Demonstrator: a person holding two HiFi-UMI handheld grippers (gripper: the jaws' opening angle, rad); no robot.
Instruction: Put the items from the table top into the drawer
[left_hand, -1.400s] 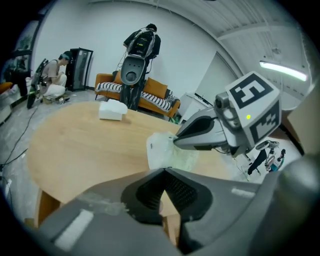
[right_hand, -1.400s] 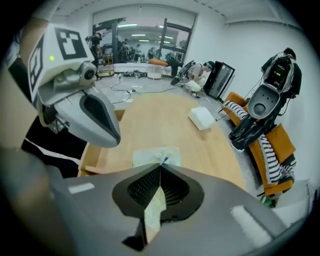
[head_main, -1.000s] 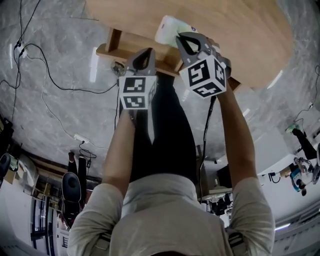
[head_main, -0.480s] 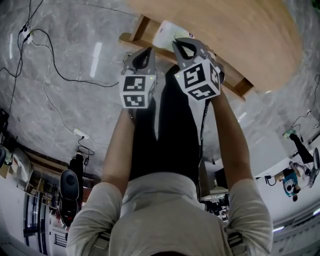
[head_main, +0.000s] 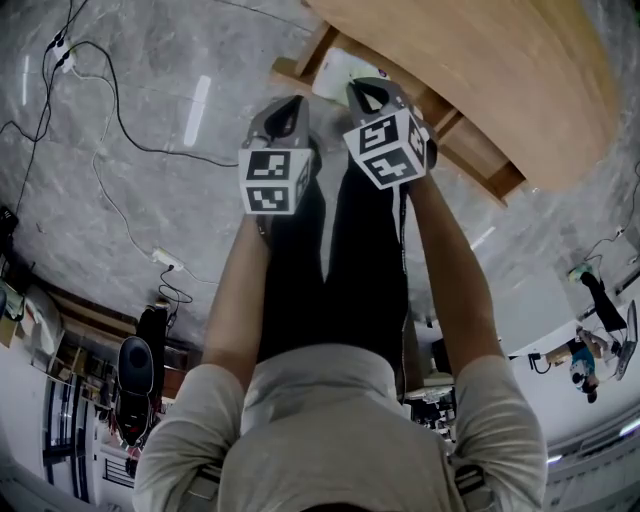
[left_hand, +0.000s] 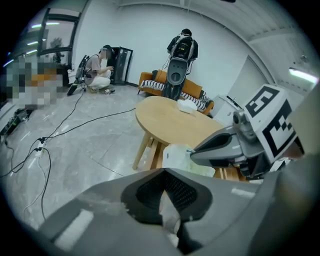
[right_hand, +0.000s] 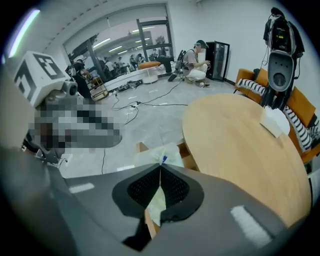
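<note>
My right gripper (head_main: 368, 88) (right_hand: 160, 167) is shut on a pale greenish-white packet (head_main: 338, 72) (right_hand: 159, 155), which sticks out beyond its tips. The left gripper view shows the same packet (left_hand: 175, 157) held in the right gripper (left_hand: 200, 152). Beside it, slightly lower and left, my left gripper (head_main: 283, 106) (left_hand: 162, 172) has its jaws together with nothing held. Both hang over the floor, just off the rim of the round wooden table (head_main: 500, 70) (left_hand: 175, 120) (right_hand: 240, 145). The table's wooden underframe (head_main: 300, 68) shows behind the packet. No drawer can be made out.
A white tissue box (left_hand: 187, 105) (right_hand: 274, 120) lies on the table's far side. Cables (head_main: 120, 120) and a power strip (head_main: 165, 262) trail over the grey marble floor. An orange sofa (left_hand: 150, 82), a robot on a stand (left_hand: 175, 75) and a person sitting on the floor (left_hand: 97, 70) are beyond.
Both grippers have drawn back from the table edge, which has shifted up and right in the head view. The right gripper still holds the packet and has rolled a little.
</note>
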